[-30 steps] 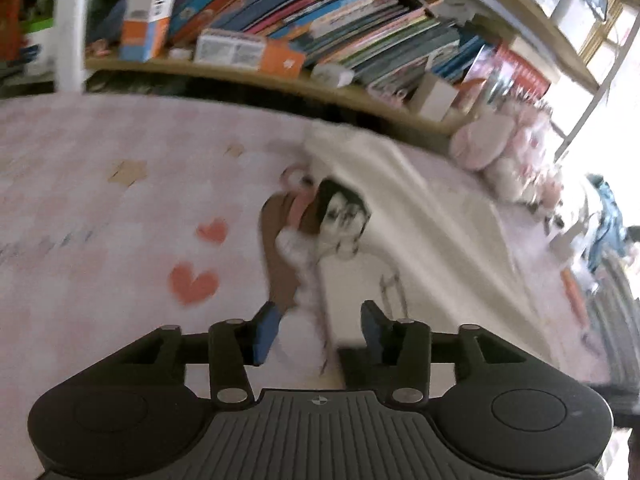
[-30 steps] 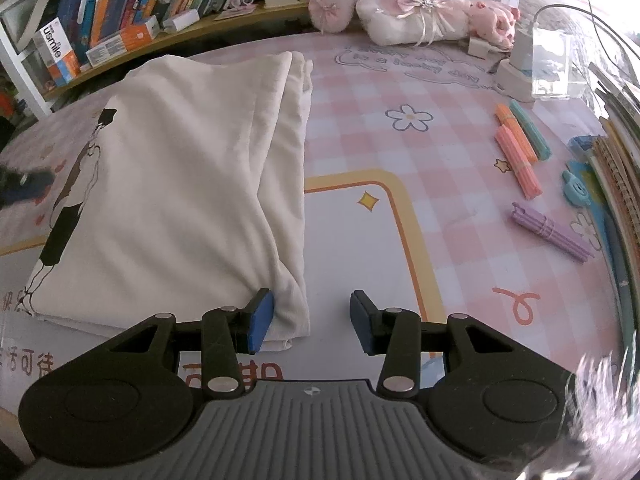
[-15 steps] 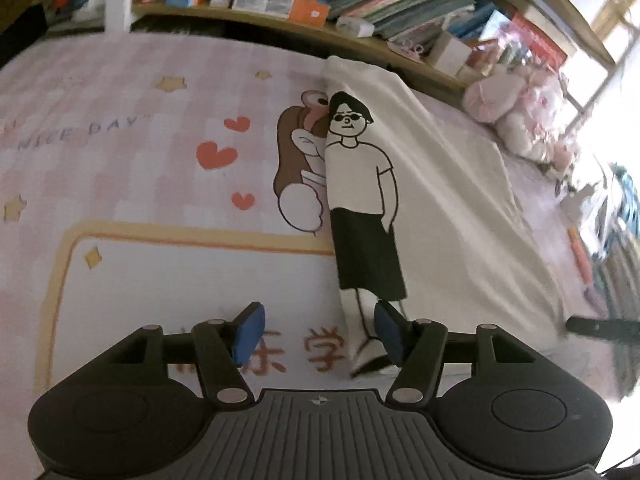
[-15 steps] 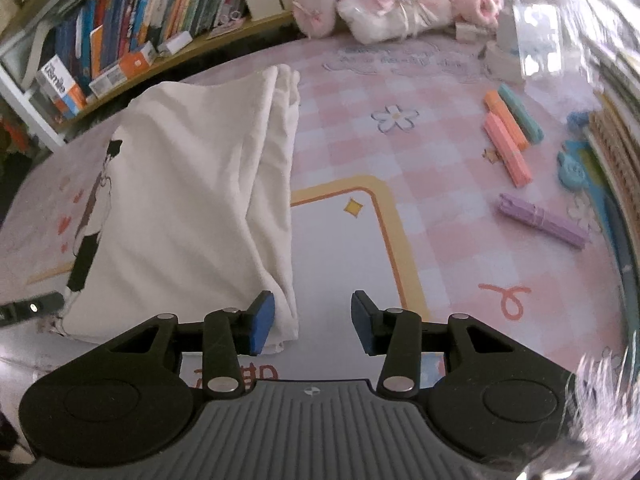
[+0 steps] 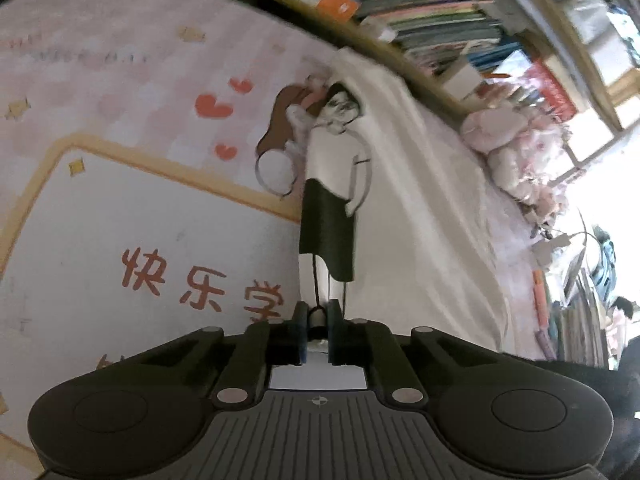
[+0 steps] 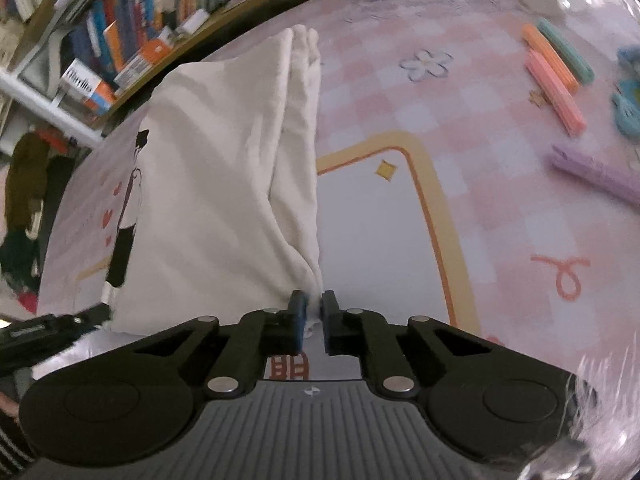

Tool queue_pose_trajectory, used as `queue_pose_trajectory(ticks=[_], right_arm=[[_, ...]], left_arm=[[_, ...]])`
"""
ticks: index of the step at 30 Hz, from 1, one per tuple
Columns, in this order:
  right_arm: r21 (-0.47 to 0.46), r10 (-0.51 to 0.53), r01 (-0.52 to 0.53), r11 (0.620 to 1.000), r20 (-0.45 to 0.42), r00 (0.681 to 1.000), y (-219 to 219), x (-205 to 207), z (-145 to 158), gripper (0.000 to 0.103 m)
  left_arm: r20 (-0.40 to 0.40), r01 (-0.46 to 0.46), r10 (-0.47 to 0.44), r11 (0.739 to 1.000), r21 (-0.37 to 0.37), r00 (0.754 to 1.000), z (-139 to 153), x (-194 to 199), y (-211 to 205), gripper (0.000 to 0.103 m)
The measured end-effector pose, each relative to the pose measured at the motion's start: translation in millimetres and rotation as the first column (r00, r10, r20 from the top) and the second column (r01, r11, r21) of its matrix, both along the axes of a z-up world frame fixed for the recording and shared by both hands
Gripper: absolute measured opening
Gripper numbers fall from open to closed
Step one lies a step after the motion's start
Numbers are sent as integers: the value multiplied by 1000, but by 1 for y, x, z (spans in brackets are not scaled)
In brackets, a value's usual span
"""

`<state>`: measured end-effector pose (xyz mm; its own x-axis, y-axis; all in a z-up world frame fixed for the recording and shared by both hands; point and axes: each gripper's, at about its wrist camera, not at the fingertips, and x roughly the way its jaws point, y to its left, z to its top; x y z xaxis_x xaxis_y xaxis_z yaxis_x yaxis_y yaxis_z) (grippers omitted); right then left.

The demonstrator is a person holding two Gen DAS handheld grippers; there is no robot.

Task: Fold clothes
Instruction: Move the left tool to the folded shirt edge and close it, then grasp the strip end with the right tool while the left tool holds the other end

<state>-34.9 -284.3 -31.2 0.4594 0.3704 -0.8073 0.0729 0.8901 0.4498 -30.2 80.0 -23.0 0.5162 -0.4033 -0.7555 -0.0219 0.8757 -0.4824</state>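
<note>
Cream T-shirt [image 6: 216, 168] flat on pink playmat surface [image 6: 400, 216], already narrowed lengthwise, long side layers stacked along right edge, printed figure [image 5: 332, 200] along left edge.

Left gripper [image 5: 318, 334] at near-left corner, right gripper [image 6: 311, 322] at near-right corner: near hem pinned at both ends, likely for lifting and carrying toward far end by bookshelf [image 6: 132, 40].

Jaws both nearly closed, each clenched on hem fabric. Left-side grip depth hard to judge, view blurred.
</note>
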Motion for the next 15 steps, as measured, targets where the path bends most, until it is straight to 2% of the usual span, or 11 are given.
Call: queue_pose_trajectory(ticks=[4,8,11,13,15], right_arm=[[-16,54,-54,998,24,998,4,0,2,8],[5,69,-69,998,16,997,-1,-3,2,8],[18,77,-77,997,8,997,-5,-4,2,8],[27,79,-79,997,-1,997,-8,-5,2,12],[36,75,-75,997,-14,997,-11,-6,2,18]], left_arm=[[-26,-13,14,999,44,1000,-8,-6,2,7],[-21,-31,31,999,27,999,-12,-9,6,8],[-19,-32,33,999,31,999,-14,-10,6,14],[-10,-28,29,998,58,1000,-12,-11,5,17],[17,-5,3,993,114,1000,-5,-14,-1,17]])
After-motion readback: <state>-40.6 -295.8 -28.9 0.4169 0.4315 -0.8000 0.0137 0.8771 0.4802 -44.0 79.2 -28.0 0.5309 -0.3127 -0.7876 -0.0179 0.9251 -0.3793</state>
